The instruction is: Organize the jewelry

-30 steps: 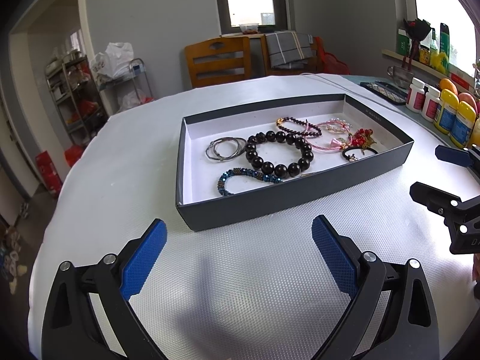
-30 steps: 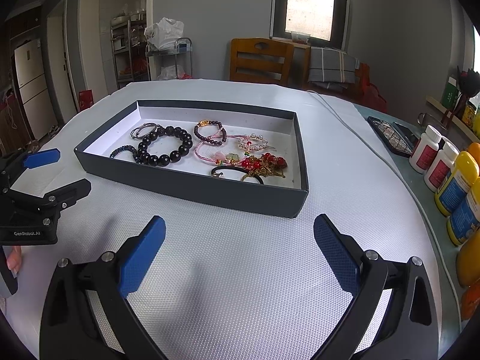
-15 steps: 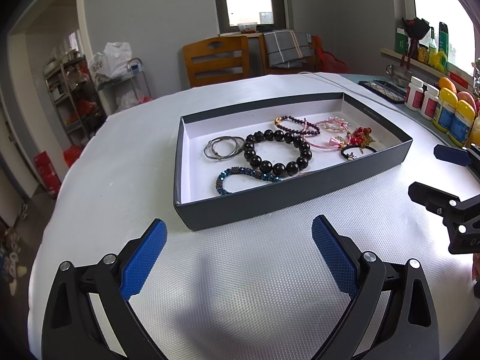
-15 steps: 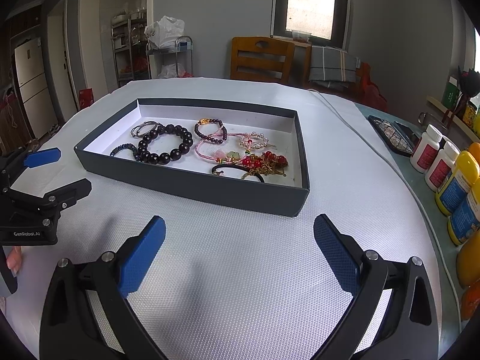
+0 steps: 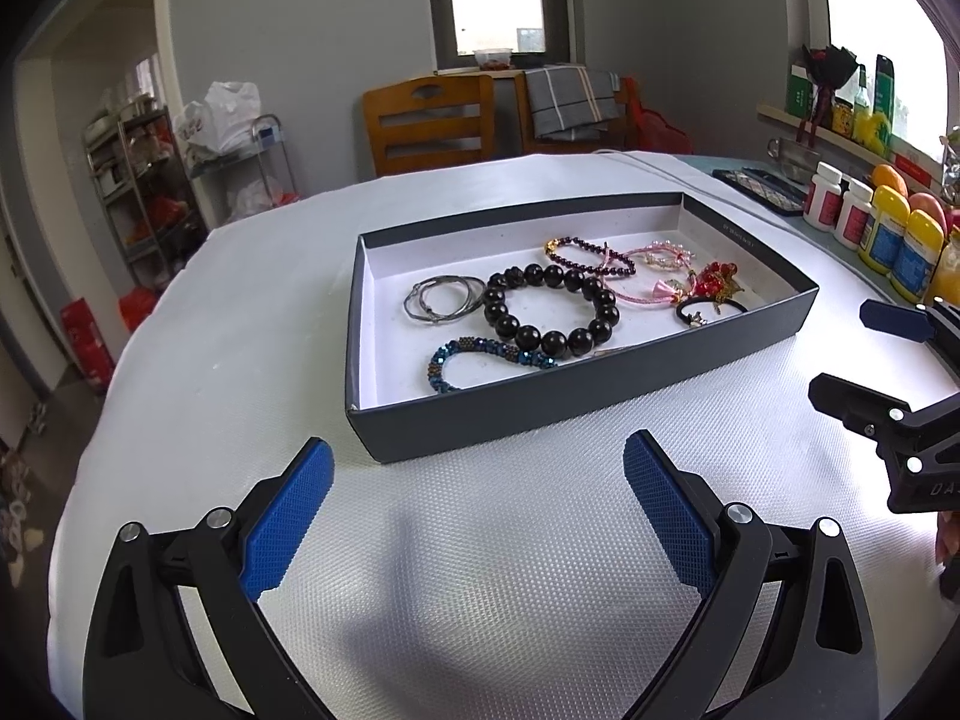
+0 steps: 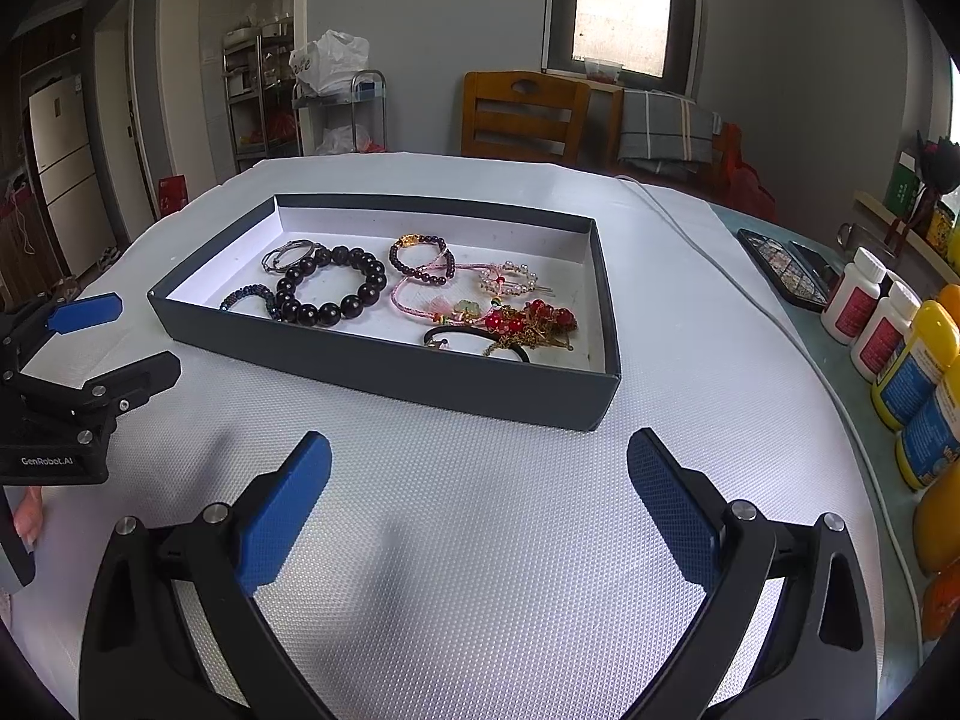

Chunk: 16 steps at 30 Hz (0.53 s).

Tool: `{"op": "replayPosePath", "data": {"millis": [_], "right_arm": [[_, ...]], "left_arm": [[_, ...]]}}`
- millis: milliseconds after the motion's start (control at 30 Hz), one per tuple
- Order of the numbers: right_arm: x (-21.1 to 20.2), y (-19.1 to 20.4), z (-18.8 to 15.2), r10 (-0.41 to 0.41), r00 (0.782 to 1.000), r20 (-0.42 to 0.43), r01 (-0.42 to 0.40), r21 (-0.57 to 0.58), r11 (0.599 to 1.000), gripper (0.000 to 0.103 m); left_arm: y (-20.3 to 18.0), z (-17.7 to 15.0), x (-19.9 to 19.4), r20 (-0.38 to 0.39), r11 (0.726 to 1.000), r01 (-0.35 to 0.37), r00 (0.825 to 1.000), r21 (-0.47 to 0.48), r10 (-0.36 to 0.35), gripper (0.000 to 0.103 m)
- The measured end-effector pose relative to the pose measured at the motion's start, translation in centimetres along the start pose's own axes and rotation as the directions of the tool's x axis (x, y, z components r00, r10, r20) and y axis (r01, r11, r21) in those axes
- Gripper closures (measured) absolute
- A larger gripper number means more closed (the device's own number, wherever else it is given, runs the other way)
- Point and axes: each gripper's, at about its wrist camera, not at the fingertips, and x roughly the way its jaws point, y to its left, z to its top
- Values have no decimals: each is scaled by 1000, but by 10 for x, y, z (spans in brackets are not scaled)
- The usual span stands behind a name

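A round table [image 5: 252, 312] covered with a white textured mat is seen in both wrist views, and a shallow dark grey tray [image 5: 540, 408] with a white floor is set near its middle. Behind the table, two wooden chairs [image 5: 429, 120] are placed against the grey wall, one draped with a grey checked cloth [image 5: 573, 99]. The left gripper [image 5: 477, 480] is held low over the mat just in front of the tray's near wall, its blue-padded fingers [image 5: 288, 516] spread wide with nothing between them. The right gripper [image 6: 480, 474] is held likewise in front of the tray's near right corner, its fingers [image 6: 672, 504] also released and empty. Each gripper is visible at the edge of the other's view, well apart. A row of bottles [image 6: 912, 360], white and yellow, is lined up along the table's right edge. All the jewelry is contained in the tray: a large black bead bracelet [image 5: 552, 309] is laid centrally, a blue beaded bracelet [image 5: 480, 354] is placed just in front of it against the near wall, thin silver bangles [image 5: 441, 297] are set to its left, and a dark purple bead bracelet [image 5: 588, 255] is found behind it. A pink cord piece [image 6: 444, 294], a pearl hair clip [image 6: 510, 282], a red beaded ornament [image 6: 534, 318] and a black hair tie [image 6: 474, 339] are clustered at the right end.
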Motion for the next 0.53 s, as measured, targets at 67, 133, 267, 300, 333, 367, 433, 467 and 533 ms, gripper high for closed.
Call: {"op": "replayPosePath", "data": {"millis": [67,133,267,300,333,367,433,467,533], "right_arm": [[0,0,0,0,1000,-1,0,1,1000,6],[0,0,-1,0,1000,-2,0,2,1000,6],[1,0,-2,1,1000,-5,-1,3,1000,6],[1,0,-2,1,1000,-5,-1,3,1000,6],[1,0,-2,1,1000,-5,-1,3,1000,6],[1,0,-2,1,1000,-5,-1,3,1000,6],[1,0,-2,1,1000,-6,-1,3,1000,6],[2,0,-2,2,1000,-8,-2,4,1000,6],[2,-1,-3,4,1000,-9,-4,9,1000,6]], "left_arm": [[1,0,-1,7,1000,-2,1000,-3,2,4],[3,1,-1,8,1000,4,1000,-5,-4,4],[1,1,0,0,1000,-4,1000,5,4,4],[0,1,1,-3,1000,-9,1000,9,9,4],[0,1,1,-6,1000,-13,1000,12,13,4],[-1,1,2,-9,1000,-19,1000,14,20,4],[0,1,3,-19,1000,-24,1000,17,25,4],[0,1,4,-23,1000,-25,999,15,25,4],[2,1,3,-21,1000,-27,999,8,28,4]]}}
